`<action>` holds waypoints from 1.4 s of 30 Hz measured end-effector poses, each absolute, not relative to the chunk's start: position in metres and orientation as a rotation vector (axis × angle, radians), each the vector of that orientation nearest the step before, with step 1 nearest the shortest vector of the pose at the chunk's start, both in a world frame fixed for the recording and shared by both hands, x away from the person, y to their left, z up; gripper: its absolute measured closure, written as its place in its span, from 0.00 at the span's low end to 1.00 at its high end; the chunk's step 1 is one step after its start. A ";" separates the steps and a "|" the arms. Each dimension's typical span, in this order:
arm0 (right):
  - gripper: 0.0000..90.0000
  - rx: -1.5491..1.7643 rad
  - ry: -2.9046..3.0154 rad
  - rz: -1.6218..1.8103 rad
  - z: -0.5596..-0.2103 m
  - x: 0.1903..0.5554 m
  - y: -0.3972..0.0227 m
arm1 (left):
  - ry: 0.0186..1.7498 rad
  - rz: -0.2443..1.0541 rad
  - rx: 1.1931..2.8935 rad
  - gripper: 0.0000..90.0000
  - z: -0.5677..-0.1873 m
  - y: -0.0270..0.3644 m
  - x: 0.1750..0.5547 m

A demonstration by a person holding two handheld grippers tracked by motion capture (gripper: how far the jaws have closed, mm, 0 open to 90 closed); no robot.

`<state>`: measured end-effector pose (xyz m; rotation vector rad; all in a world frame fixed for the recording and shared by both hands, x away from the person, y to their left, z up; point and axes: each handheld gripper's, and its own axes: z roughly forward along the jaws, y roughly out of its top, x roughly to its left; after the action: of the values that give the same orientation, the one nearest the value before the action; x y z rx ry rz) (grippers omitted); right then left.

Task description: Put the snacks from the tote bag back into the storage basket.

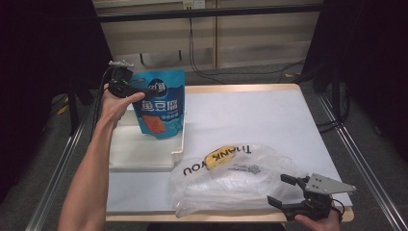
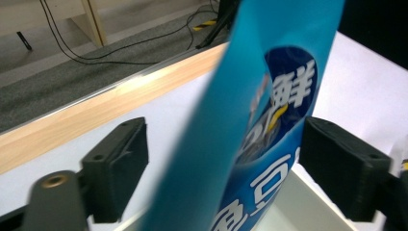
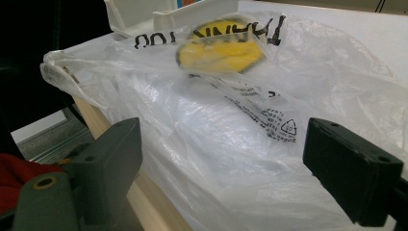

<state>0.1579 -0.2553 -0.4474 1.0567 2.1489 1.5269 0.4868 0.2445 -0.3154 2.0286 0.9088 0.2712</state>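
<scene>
A blue snack pouch (image 1: pixel 159 103) with white lettering stands upright over the white tray (image 1: pixel 139 156) at the table's left. My left gripper (image 1: pixel 137 89) is at the pouch's top left corner. In the left gripper view the pouch (image 2: pixel 269 96) hangs between the jaws, which stand wide apart, so the left gripper (image 2: pixel 226 163) is open. A clear plastic bag (image 1: pixel 231 178) printed "THANK YOU" lies at the front with a yellow item (image 1: pixel 219 158) inside. My right gripper (image 1: pixel 280 189) is open at the bag's right end, its jaws either side of the bag (image 3: pixel 216 120).
The white table top (image 1: pixel 250 115) has a wooden edge (image 1: pixel 240 88) along the far side. The bag reaches the table's front edge (image 3: pixel 144 202). Cables lie on the grey floor (image 1: pixel 231 72) beyond the table. Metal rails run along both sides.
</scene>
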 end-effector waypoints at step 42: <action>0.16 1.060 2.129 1.510 -0.446 0.159 -0.255 | 0.896 0.472 1.964 0.05 -0.321 0.272 0.434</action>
<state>0.1587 -0.2547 -0.4462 1.0602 2.1292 1.5101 0.4342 0.2724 -0.3206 1.9642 0.8958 0.4718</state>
